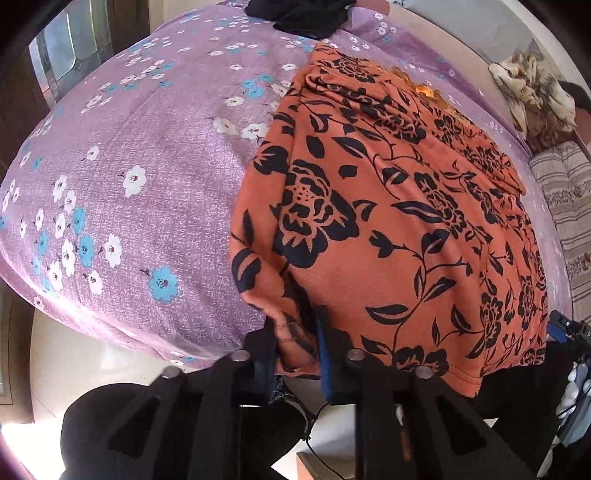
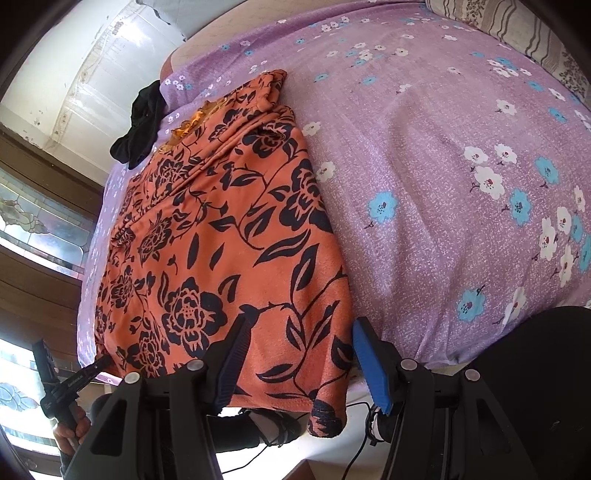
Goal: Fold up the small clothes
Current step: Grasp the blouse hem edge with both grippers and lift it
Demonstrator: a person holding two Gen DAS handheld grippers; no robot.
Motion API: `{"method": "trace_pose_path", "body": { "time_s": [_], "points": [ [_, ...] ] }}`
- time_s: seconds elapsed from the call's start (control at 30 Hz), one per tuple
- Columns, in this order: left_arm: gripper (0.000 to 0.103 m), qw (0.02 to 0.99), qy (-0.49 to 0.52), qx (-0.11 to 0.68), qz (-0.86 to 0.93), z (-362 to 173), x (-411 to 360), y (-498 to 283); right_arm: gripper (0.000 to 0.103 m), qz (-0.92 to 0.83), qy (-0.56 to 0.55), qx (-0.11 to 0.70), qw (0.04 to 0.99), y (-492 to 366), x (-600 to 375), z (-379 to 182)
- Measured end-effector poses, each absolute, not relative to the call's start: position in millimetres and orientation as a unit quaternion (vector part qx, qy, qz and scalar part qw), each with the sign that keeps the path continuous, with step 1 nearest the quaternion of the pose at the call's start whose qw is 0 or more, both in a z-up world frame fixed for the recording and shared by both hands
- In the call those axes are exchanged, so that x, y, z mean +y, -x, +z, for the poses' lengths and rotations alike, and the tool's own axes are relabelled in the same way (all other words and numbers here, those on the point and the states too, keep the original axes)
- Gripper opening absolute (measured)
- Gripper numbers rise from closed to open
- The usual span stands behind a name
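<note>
Purple floral bedding point(image 1: 155, 177) covers the bed on which the work is laid out; a window with patterned glass point(image 2: 40, 221) and wooden framing are seen at the side. An orange garment with a black flower print point(image 1: 388, 221) is spread flat near the bed's near edge, its hem hanging slightly over that edge. A dark garment point(image 1: 299, 16) is bunched at the far side, and a striped pillow point(image 1: 565, 206) lies beyond.

Left gripper point(image 1: 297, 354): the near-left corner of the orange garment is bunched between its jaws, which are drawn narrow, and the pads appear to be pressed on the cloth. Right gripper point(image 2: 299, 354): the jaws are held moderately wide, astride the near-right hem, with cloth between them but no pad contact observed.

The step in hand is judged to be the taking up of the two near corners ahead of a fold. The fold itself has not yet been begun. For the next move, closure of the right jaws on the hem would be required, after which both corners would need to be lifted together and carried towards the far edge, with the cloth kept level to avoid skew.
</note>
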State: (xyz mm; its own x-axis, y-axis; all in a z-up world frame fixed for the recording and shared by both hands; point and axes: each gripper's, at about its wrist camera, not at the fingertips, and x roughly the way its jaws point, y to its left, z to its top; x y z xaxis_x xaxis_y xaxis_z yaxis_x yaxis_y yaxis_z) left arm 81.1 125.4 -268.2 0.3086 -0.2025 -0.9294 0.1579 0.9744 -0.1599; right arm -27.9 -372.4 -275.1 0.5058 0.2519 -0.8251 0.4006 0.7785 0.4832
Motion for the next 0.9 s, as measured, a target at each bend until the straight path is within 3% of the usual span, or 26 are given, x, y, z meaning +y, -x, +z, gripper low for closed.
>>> {"method": "trace_pose_path", "body": {
  "time_s": [0.03, 0.13, 0.17, 0.23, 0.3, 0.37, 0.4, 0.5, 0.57, 0.6, 0.73, 0.8, 0.9],
  "points": [
    [0.062, 0.804, 0.021, 0.585, -0.107, -274, 126, -83, 0.061, -0.046, -0.336, 0.493, 0.801, 30, -374, -275],
    [0.065, 0.799, 0.048, 0.590, -0.112, -282, 132, -85, 0.061, -0.047, -0.359, 0.493, 0.791, 33, -381, -277],
    [0.061, 0.801, 0.052, 0.585, -0.112, -281, 132, -86, 0.061, -0.047, -0.366, 0.491, 0.789, 35, -383, -278],
    [0.035, 0.807, 0.051, 0.578, -0.109, -278, 132, -84, 0.062, -0.045, -0.378, 0.487, 0.786, 37, -387, -280],
    [0.025, 0.809, 0.054, 0.574, -0.113, -274, 134, -85, 0.063, -0.041, -0.392, 0.484, 0.781, 38, -389, -283],
    [0.025, 0.810, 0.054, 0.571, -0.120, -272, 135, -85, 0.063, -0.031, -0.407, 0.487, 0.772, 36, -388, -289],
    [0.026, 0.810, 0.052, 0.571, -0.121, -272, 134, -85, 0.063, -0.026, -0.410, 0.492, 0.768, 36, -386, -291],
    [0.056, 0.804, 0.060, 0.574, -0.145, -275, 130, -86, 0.063, -0.024, -0.405, 0.515, 0.755, 35, -376, -301],
    [0.057, 0.805, 0.048, 0.573, -0.147, -277, 123, -86, 0.063, -0.029, -0.394, 0.527, 0.752, 35, -369, -306],
    [0.055, 0.806, 0.036, 0.572, -0.145, -277, 120, -85, 0.060, -0.034, -0.384, 0.532, 0.754, 36, -366, -307],
    [0.013, 0.817, 0.016, 0.560, -0.135, -275, 115, -85, 0.025, -0.044, -0.316, 0.555, 0.769, 35, -353, -301],
    [0.011, 0.819, 0.023, 0.555, -0.142, -271, 119, -86, 0.012, -0.037, -0.307, 0.563, 0.766, 38, -350, -299],
    [0.010, 0.823, 0.025, 0.545, -0.155, -264, 123, -83, 0.011, -0.004, -0.331, 0.543, 0.772, 43, -350, -292]
  ]
}}
